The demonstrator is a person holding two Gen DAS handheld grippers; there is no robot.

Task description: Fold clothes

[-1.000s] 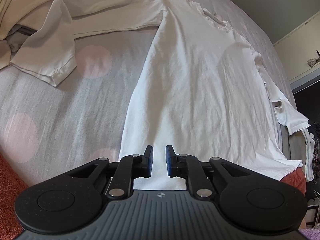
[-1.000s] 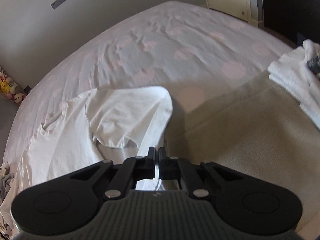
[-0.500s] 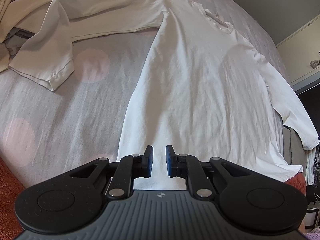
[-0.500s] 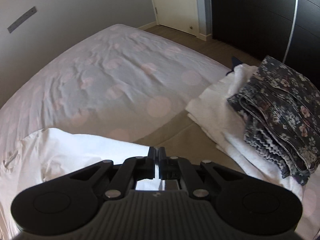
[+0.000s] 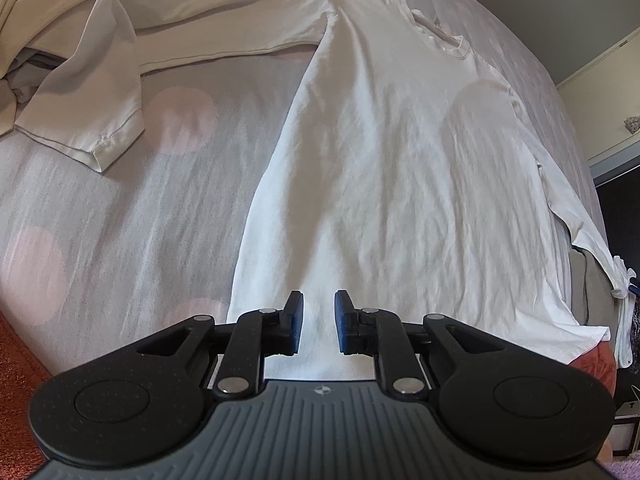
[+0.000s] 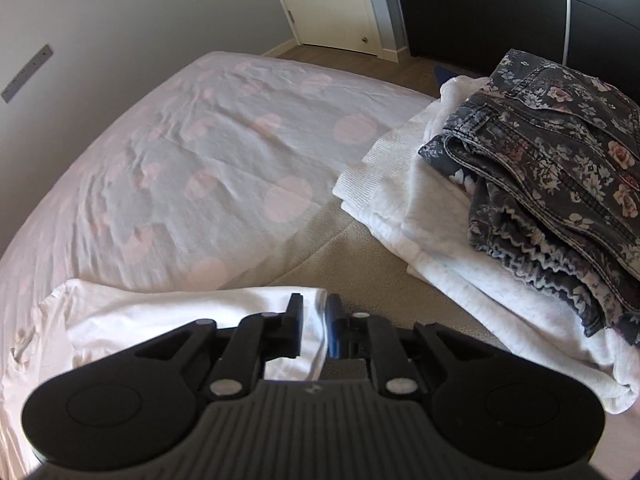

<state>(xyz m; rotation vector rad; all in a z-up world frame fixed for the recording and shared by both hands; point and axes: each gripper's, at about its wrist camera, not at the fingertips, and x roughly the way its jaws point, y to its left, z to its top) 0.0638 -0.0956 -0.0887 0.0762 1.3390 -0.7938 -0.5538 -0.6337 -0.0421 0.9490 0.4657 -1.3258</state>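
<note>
left gripper (image 5: 318, 322): opening, nothing pinched, white shirt (image 5: 400, 184) hem hidden beneath | right gripper (image 6: 314, 330): opening, sleeve cuff (image 6: 312, 320) loose between, contact unclear

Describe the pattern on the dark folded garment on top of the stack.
The folded garment is dark grey with a floral print; the right wrist view shows it best.

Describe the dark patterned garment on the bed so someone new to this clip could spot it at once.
Start at the bed with its pale sheet and pink dots, then look to the side by the dark wardrobe, where folded white clothes are stacked. The floral jeans lie folded on top: the only dark, flower-printed piece, unlike the plain white long-sleeved shirt spread flat.
</note>
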